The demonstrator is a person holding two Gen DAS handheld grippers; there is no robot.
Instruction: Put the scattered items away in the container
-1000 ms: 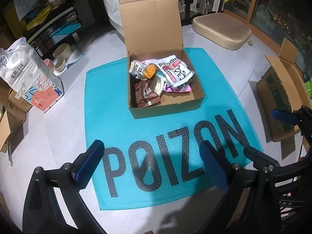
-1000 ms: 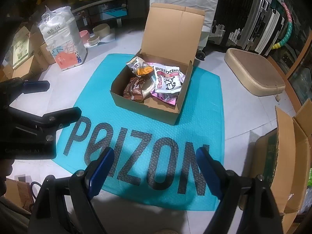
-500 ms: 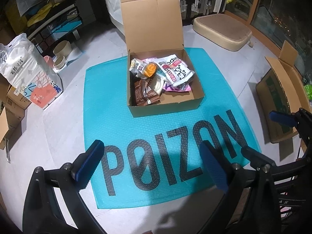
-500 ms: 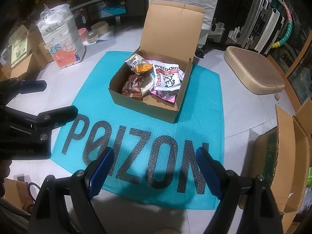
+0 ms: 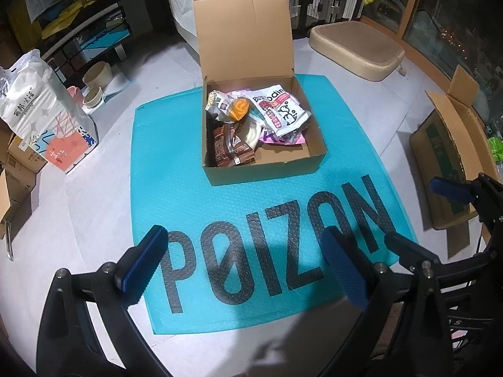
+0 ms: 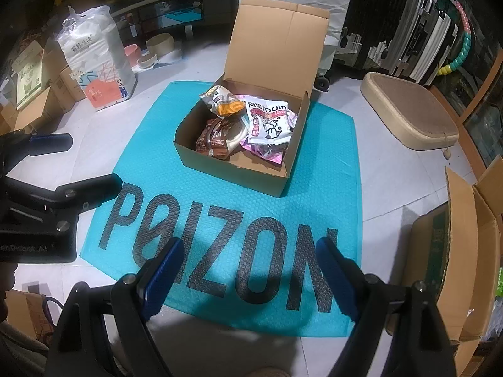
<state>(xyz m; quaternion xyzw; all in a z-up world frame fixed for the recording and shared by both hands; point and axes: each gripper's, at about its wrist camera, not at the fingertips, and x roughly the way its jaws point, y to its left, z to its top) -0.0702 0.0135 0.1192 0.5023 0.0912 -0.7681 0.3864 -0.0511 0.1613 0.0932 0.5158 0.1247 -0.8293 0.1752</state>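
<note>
An open cardboard box (image 5: pixel 267 169) (image 6: pixel 232 172) stands on a teal mat (image 5: pixel 176 188) (image 6: pixel 330 172) marked POIZON, its lid up. Inside lie several snack packets: a white one (image 5: pixel 283 110) (image 6: pixel 268 119), a brown one (image 5: pixel 229 150) (image 6: pixel 213 139), an orange-and-white one (image 5: pixel 229 106) (image 6: pixel 224 102) and a pink one (image 6: pixel 267 150). My left gripper (image 5: pixel 245 270) is open and empty above the mat's near edge. My right gripper (image 6: pixel 248 273) is open and empty, also short of the box. Each gripper shows at the side of the other's view.
A white bag (image 5: pixel 44 113) (image 6: pixel 94 62) and small cartons stand at the left. Bowls (image 5: pixel 97 75) sit behind it. A large open carton (image 5: pixel 446 163) (image 6: pixel 462 251) stands at the right. A beige pad (image 5: pixel 358 50) (image 6: pixel 408 110) lies at the back right. Suitcases (image 6: pixel 408 31) line the back wall.
Both grippers have drifted slightly, so the box and mat shift a little in each view. Both stay open and empty. The packets in the box have not moved.
</note>
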